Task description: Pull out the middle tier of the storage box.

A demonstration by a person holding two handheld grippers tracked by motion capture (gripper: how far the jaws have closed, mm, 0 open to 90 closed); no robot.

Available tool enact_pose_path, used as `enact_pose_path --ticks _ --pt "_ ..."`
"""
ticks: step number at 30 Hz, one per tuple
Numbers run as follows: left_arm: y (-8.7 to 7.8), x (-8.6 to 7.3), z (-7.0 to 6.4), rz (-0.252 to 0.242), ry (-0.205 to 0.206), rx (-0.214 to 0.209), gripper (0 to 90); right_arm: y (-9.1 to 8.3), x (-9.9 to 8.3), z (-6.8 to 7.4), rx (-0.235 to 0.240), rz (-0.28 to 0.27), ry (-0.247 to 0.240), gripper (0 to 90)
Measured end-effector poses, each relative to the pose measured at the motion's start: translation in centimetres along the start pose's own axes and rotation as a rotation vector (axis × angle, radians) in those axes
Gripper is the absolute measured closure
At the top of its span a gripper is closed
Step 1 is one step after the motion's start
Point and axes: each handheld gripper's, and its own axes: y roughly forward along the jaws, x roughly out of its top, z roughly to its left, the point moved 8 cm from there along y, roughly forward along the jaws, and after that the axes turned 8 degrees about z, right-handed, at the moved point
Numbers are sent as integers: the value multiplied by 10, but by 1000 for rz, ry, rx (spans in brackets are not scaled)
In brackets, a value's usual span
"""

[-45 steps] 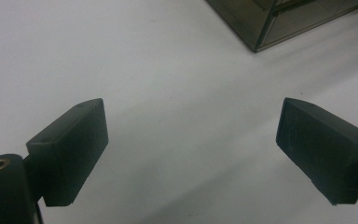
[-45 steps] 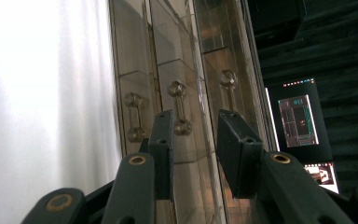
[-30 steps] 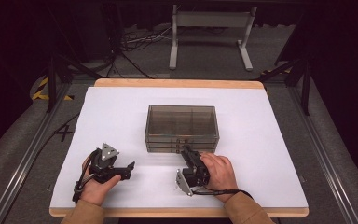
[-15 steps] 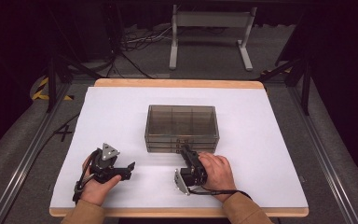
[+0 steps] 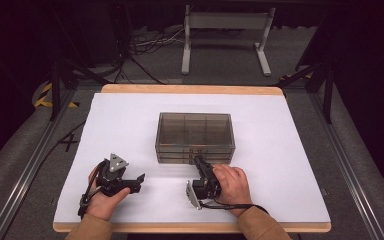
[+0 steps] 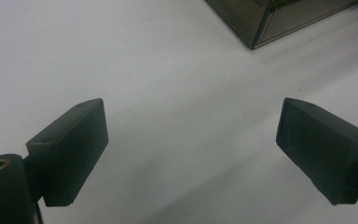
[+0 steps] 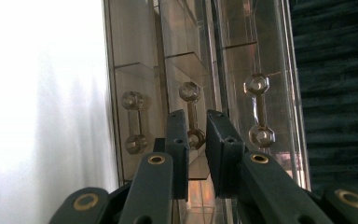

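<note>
right gripper [image 5: 198, 161] unmoved | jaws seemingly clenched on middle drawer handle [image 7: 192, 114] | left gripper [image 6: 191, 154] released

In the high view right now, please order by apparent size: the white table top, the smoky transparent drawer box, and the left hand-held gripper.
1. White table top, by far the largest.
2. Smoky transparent drawer box.
3. Left hand-held gripper, smallest, though it lies nearer the camera, which enlarges it a little.

No legible text, labels, brand marks or numbers on the smoky transparent plastic drawer box [image 5: 195, 137], the white table sheet [image 5: 130, 125] or the black grippers. Yellow-black hazard striping [image 5: 45, 95] on floor: no characters.
</note>
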Motion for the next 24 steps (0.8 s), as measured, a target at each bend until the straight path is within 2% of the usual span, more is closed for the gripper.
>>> enact_pose_path --ticks 8,17,24 --pt "0 0 0 0 1 -1 98 -3 0 0 4 10 -2 800" --pt "-1 0 -1 -3 3 -3 98 -16 2 4 2 -1 -27 801" --pt "-2 1 0 -9 3 -3 98 -23 4 3 10 -13 -20 800"
